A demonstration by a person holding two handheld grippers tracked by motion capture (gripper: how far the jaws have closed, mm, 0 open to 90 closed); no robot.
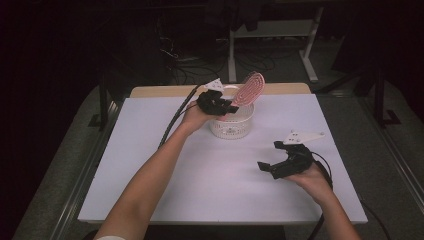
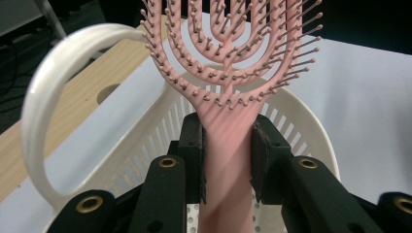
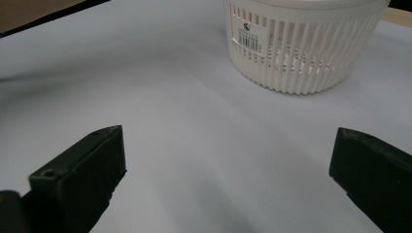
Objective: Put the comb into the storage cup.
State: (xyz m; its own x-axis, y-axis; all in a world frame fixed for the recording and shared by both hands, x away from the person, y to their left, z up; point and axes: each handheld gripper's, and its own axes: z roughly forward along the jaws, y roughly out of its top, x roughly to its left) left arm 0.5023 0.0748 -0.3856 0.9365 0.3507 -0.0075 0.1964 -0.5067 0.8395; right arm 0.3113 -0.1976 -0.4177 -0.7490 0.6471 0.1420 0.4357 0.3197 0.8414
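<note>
The left gripper (image 1: 223, 105) is clamping the handle of a pink plastic hairbrush with looped, bristled ribs (image 2: 228, 73), holding its head up over the round white slatted plastic basket (image 2: 301, 126) directly below the jaws. The basket's arched white handle (image 2: 53, 92) is standing just left of the brush. I judge the bristles could be snagging that handle or the rim on lowering, tipping the basket. Farther right, the right gripper (image 1: 272, 159) is hovering over the white table sheet (image 3: 194, 136), jaws wide apart and empty.

One pink hairbrush (image 1: 248, 88); one white slatted basket (image 1: 231, 127); two grippers: left (image 1: 226, 107), right (image 1: 268, 159); one table (image 1: 165, 165).
</note>
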